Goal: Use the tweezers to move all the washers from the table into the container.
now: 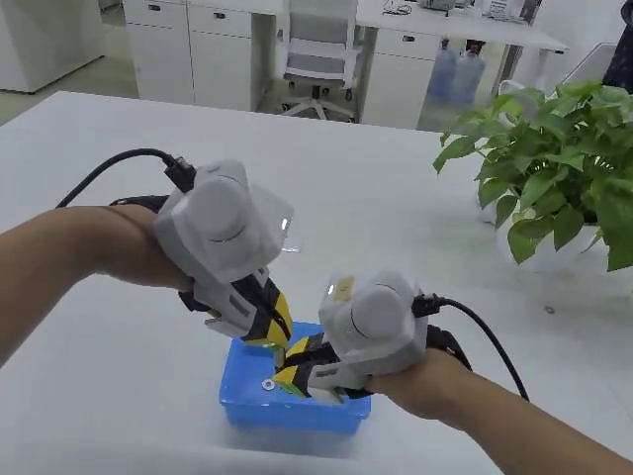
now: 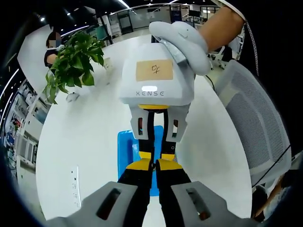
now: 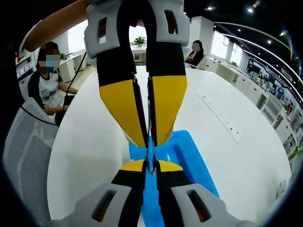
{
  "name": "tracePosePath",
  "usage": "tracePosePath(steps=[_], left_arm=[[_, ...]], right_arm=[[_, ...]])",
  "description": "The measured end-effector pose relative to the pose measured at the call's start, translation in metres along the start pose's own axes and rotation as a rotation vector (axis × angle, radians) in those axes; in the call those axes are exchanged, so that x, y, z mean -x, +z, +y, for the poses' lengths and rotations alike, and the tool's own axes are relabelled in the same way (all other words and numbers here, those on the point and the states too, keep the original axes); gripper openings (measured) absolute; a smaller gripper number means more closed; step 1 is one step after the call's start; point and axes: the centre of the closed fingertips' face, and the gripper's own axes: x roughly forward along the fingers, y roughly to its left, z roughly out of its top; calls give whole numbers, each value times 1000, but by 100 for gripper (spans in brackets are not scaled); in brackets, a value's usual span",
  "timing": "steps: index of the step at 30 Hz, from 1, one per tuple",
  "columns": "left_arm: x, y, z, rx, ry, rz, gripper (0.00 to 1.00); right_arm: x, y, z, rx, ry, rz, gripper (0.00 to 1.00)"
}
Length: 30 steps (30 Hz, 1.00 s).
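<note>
Transfer appears at deposit: left gripper [image 1: 280,334] and right gripper [image 1: 289,374], jaws pinched shut tip-to-tip on apparent tweezers [image 3: 148,153] above container [image 1: 297,412] holding one washer [image 1: 268,384]; next requires controlled release.

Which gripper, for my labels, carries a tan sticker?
The right gripper, lower in the head view: its grey housing bears the tan sticker; the left gripper's is plain.

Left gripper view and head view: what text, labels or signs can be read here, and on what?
"XENSE": printed on the white housing of the right gripper.
Tan label above it: one handwritten mark, not clearly legible.
Yellow sticker on that gripper, head view: too small to read.
</note>
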Motion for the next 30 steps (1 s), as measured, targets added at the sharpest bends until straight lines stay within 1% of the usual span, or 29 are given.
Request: tracePosePath(steps=[9,14,19,30], left_arm=[[-11,-12,7,15,8,1,7],[-18,-20,10,31,-1,4,7],[-23,-26,14,42,3,3,7],[-34,-34,17,49,-1,4,7]], right_arm=[[-13,-9,-8,-4,2,4,10],[-22,-15,-10,-13,14,8,10],[-28,-19,-14,-11,13,12,10],[-37,-29,-18,-14,14,26,10]])
